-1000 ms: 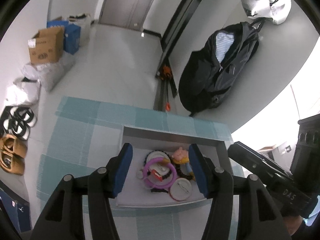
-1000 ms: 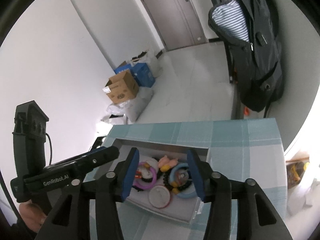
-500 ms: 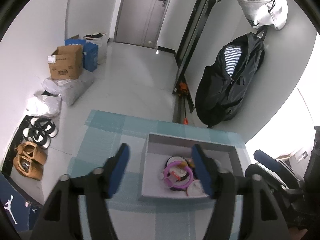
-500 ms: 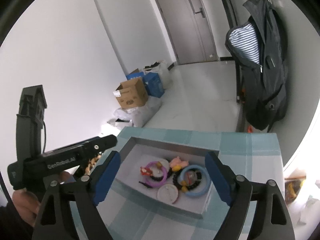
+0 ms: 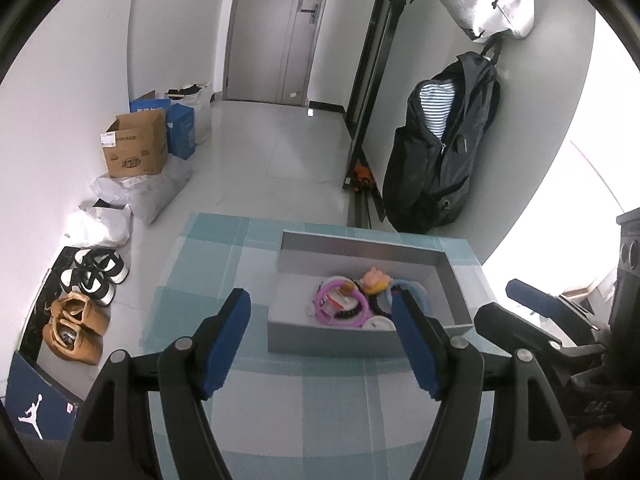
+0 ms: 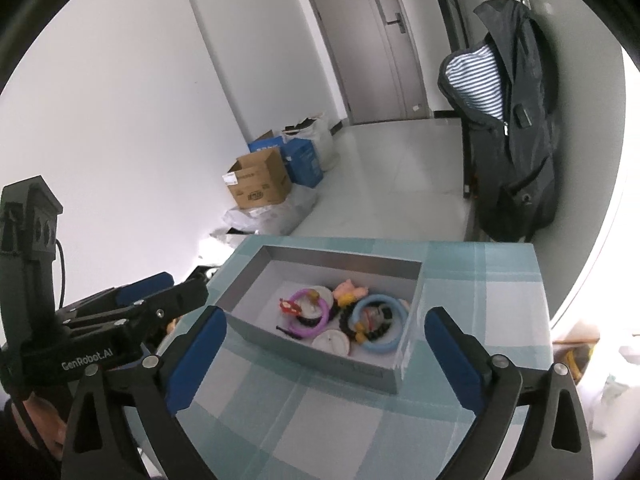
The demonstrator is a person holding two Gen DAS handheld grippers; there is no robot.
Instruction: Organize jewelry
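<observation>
A grey open box (image 5: 356,342) (image 6: 328,364) stands on a table with a blue-checked cloth (image 5: 280,412) (image 6: 480,280). Inside lie a purple bracelet (image 5: 340,309) (image 6: 308,312), a light blue bracelet (image 6: 378,326) (image 5: 414,290), a white round piece (image 6: 331,340), a pink figure (image 5: 374,278) (image 6: 350,290) and dark beads. My left gripper (image 5: 322,338) is open and empty, held above the table before the box. My right gripper (image 6: 324,354) is open and empty, before the box's near wall.
The table's far edge drops to a white floor. Cardboard and blue boxes (image 5: 136,152) and shoes (image 5: 84,292) sit at the left. A dark backpack (image 5: 440,160) (image 6: 512,132) leans on the right wall. A grey door (image 5: 276,28) is at the back.
Both grippers have pulled back and up from the box and their jaws have opened wider. The box and its jewelry have not moved.
</observation>
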